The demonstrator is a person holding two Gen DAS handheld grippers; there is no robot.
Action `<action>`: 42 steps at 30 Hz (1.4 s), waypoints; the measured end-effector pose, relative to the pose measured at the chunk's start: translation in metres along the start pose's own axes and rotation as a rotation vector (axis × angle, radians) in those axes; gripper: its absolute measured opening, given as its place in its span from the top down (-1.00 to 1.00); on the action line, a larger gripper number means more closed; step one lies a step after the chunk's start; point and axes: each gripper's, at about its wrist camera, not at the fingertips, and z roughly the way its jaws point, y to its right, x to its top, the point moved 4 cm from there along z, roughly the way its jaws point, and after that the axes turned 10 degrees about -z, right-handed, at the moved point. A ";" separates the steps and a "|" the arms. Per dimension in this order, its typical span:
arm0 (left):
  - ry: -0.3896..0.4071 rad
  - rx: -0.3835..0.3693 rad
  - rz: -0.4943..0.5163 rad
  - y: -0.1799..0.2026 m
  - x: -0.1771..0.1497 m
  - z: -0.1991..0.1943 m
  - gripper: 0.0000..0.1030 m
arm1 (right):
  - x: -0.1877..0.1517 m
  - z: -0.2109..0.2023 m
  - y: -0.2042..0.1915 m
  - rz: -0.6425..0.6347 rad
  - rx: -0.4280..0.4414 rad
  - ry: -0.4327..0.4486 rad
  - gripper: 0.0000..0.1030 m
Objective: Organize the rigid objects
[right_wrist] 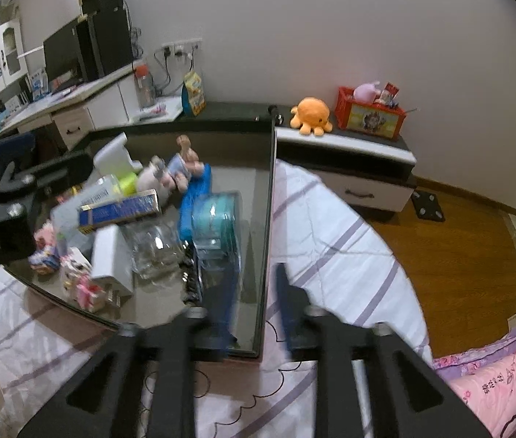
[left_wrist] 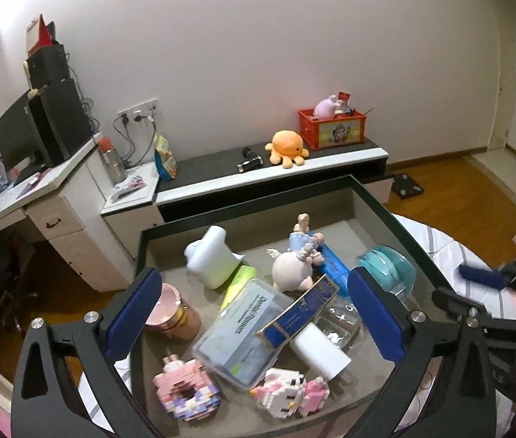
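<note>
Left wrist view showed my left gripper (left_wrist: 258, 314) with jaws spread wide and empty above the dark-rimmed tray (left_wrist: 378, 197) on the bed (right_wrist: 331, 241), over the clear plastic box (left_wrist: 236, 332), white charger (left_wrist: 322, 354) and pink brick donut (left_wrist: 185, 394). My right gripper (right_wrist: 254, 310) straddled the tray's near rim, jaws partly apart, pinching nothing.

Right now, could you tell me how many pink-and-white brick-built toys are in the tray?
2. A ring-shaped brick toy lies at the tray's near left corner; a second brick figure sits just right of it, beside the white plug. More may be hidden under the clutter.
</note>
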 end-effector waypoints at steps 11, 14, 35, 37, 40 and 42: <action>0.007 -0.018 -0.041 -0.015 -0.014 -0.038 -1.00 | 0.021 -0.073 -0.011 0.031 -0.056 0.233 -1.00; 0.004 -0.022 -0.053 -0.018 -0.022 -0.051 -1.00 | 0.020 -0.080 -0.021 0.016 -0.042 0.237 -1.00; 0.368 0.004 -0.090 -0.038 -0.049 -0.259 -1.00 | -0.019 -0.233 -0.091 -0.051 -0.006 0.476 -1.00; 0.415 0.011 -0.086 -0.037 -0.055 -0.283 -1.00 | -0.024 -0.252 -0.095 -0.057 -0.017 0.505 -1.00; 0.462 0.026 -0.083 -0.037 -0.064 -0.311 -1.00 | -0.034 -0.275 -0.103 -0.062 -0.023 0.542 -1.00; 0.486 0.031 -0.086 -0.036 -0.069 -0.326 -1.00 | -0.040 -0.286 -0.107 -0.060 -0.023 0.555 -1.00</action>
